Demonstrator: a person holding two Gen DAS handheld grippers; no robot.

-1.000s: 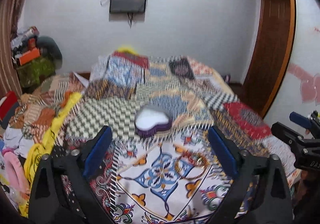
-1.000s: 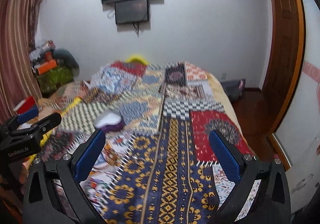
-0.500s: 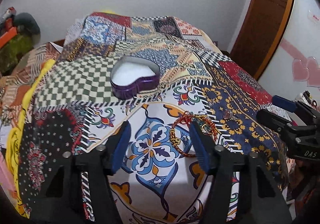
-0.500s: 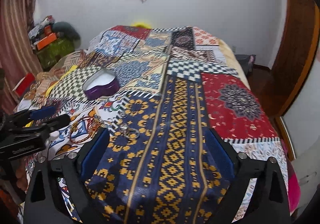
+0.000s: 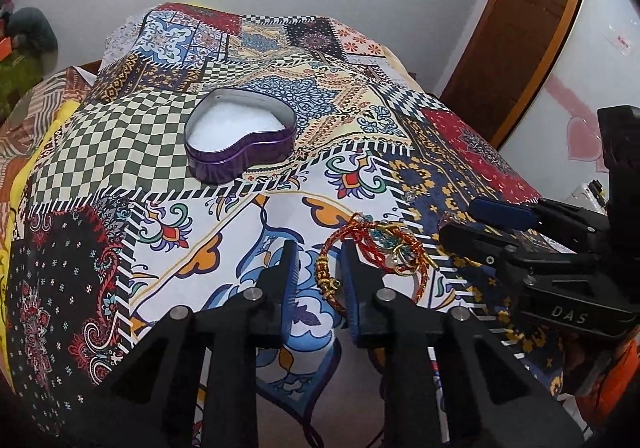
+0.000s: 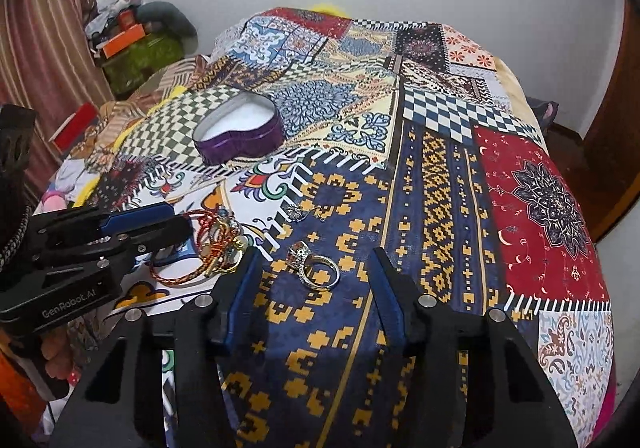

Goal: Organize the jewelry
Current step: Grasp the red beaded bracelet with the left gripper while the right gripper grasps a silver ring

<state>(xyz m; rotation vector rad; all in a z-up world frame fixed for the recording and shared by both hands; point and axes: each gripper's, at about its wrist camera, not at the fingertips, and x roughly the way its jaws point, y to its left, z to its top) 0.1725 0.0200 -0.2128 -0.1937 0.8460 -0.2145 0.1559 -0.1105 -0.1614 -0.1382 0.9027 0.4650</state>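
The bed (image 6: 460, 176), spread with a patchwork cover, falls away to the right of the right gripper (image 6: 316, 280), with wooden door framing beyond; ahead of both grippers the cover runs open up to the white wall. To the left of the left gripper (image 5: 318, 280) the cover drops toward a heap of clothes.

The left gripper's fingers (image 5: 286, 268) stand at a narrow gap, straddling the beaded near arc of a red-and-gold bracelet (image 5: 372, 248) without clearly pinching it; I cannot tell whether they touch it. The bracelet lies tangled with other thin bangles and a gold piece, spreading to the right of those fingers. Ahead and slightly left, well apart, sits a purple heart-shaped tin (image 5: 242, 140), lid off, lined white.

The right gripper's fingers (image 6: 248, 280) are moderately spread and hold nothing. Between them, just ahead of the tips, a silver ring (image 6: 316, 264) with a stone setting lies on the navy-and-yellow patch. A smaller silvery piece (image 6: 296, 212) lies farther ahead.

Compared with half a second ago, both grippers have come down closer to the bed, the left gap has narrowed around the bracelet, and the right gap has closed in from wide. The tin, bracelet and ring lie where they did.
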